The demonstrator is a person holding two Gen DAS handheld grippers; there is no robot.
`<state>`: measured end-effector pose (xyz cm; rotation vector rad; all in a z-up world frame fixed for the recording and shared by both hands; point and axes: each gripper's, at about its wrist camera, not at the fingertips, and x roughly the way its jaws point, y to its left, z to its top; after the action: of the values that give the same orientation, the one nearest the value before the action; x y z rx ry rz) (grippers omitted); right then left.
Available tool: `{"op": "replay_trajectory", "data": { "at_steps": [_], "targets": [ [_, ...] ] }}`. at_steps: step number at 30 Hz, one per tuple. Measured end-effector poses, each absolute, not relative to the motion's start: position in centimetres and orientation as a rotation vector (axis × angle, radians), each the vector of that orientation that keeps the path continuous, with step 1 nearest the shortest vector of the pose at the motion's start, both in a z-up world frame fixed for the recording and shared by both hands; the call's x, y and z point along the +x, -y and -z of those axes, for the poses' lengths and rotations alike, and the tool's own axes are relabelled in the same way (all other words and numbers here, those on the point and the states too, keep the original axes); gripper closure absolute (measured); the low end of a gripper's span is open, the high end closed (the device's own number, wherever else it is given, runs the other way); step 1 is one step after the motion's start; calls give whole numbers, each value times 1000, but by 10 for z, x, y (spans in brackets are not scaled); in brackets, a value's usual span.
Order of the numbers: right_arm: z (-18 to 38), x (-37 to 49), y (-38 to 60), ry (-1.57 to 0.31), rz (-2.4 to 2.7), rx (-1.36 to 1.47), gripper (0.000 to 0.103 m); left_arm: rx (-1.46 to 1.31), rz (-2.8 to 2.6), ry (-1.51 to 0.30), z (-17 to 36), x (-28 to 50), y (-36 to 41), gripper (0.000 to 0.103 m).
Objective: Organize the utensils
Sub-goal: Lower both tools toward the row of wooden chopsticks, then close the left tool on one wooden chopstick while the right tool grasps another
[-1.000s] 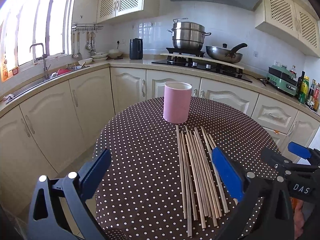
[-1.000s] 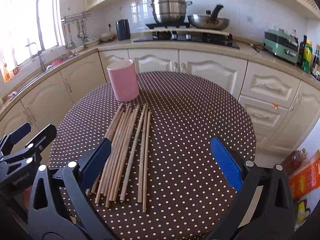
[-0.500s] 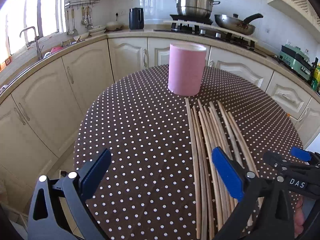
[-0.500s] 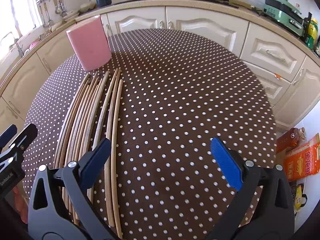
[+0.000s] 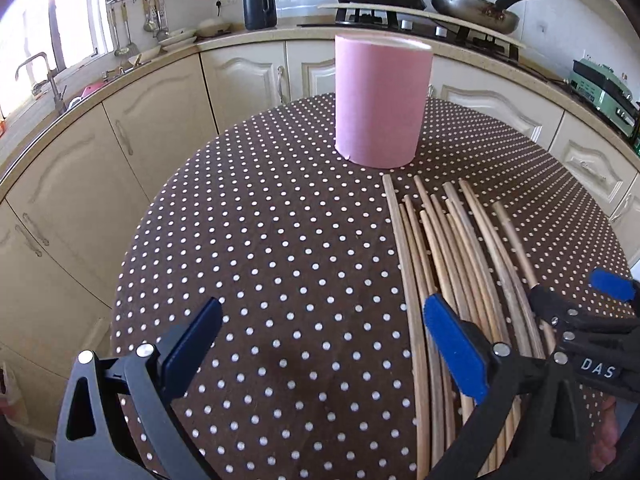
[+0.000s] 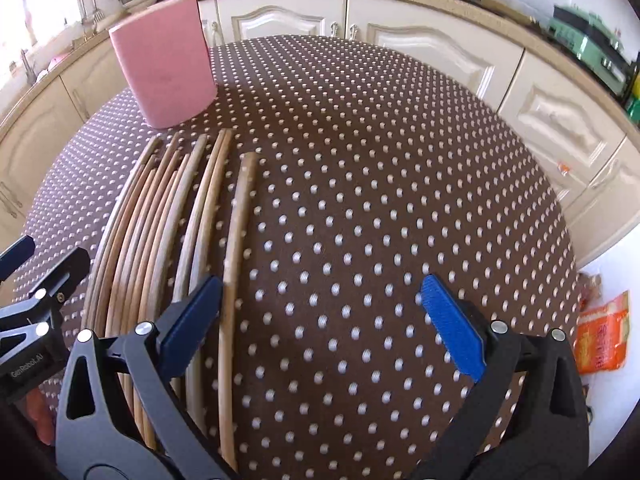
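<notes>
Both hand-held grippers, left (image 5: 320,344) and right (image 6: 320,316), have dropped closer over the bundle of long wooden chopsticks (image 6: 160,248), jaws spread, nothing pinched; pink cylindrical holder (image 5: 382,104) still unfilled.

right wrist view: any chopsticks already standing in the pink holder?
No. All the chopsticks lie flat on the polka-dot tablecloth in front of the pink holder, and none stick up above its rim.

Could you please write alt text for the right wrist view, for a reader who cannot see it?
The open right gripper hovers low over a row of wooden chopsticks lying on a brown polka-dot tablecloth. A pink cylindrical holder stands upright beyond them; the left gripper shows at the left edge.
</notes>
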<state>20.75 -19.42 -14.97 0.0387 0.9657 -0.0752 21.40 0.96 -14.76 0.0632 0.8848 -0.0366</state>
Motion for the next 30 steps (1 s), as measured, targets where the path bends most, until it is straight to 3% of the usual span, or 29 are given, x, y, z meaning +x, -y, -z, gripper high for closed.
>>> {"op": "replay_trajectory", "data": {
  "at_steps": [7, 10, 13, 14, 15, 17, 21, 24, 26, 27, 28, 29, 30],
  "targets": [
    [150, 240, 185, -946, 45, -29, 10, 74, 32, -913, 153, 243, -7, 4],
    [149, 249, 184, -942, -25, 11, 29, 64, 45, -949, 157, 254, -7, 4],
    [145, 256, 179, -923, -53, -11, 65, 51, 33, -962, 157, 259, -8, 4],
    [144, 258, 178, -923, -66, -19, 72, 50, 32, -965, 157, 260, -8, 4],
    [144, 260, 178, -924, -79, -20, 74, 49, 30, -967, 157, 261, -8, 4],
    [145, 263, 180, -921, -93, -19, 88, 45, 21, -969, 156, 262, -9, 4],
    [144, 256, 188, -912, -130, 11, 92, 16, -32, -948, 158, 268, -16, 4],
    [145, 254, 194, -914, -158, 41, 94, 19, -19, -923, 155, 269, -15, 21],
    [144, 249, 196, -914, -170, 59, 94, 28, 1, -902, 152, 270, -10, 49],
    [144, 247, 196, -913, -173, 61, 94, 33, 9, -897, 152, 268, -8, 57],
    [143, 247, 197, -912, -180, 64, 94, 39, 19, -896, 151, 267, -7, 68],
    [142, 243, 197, -911, -192, 68, 94, 38, 25, -899, 150, 266, -6, 86],
    [141, 241, 197, -911, -207, 71, 95, 34, 32, -910, 149, 264, -6, 96]
  ]
}}
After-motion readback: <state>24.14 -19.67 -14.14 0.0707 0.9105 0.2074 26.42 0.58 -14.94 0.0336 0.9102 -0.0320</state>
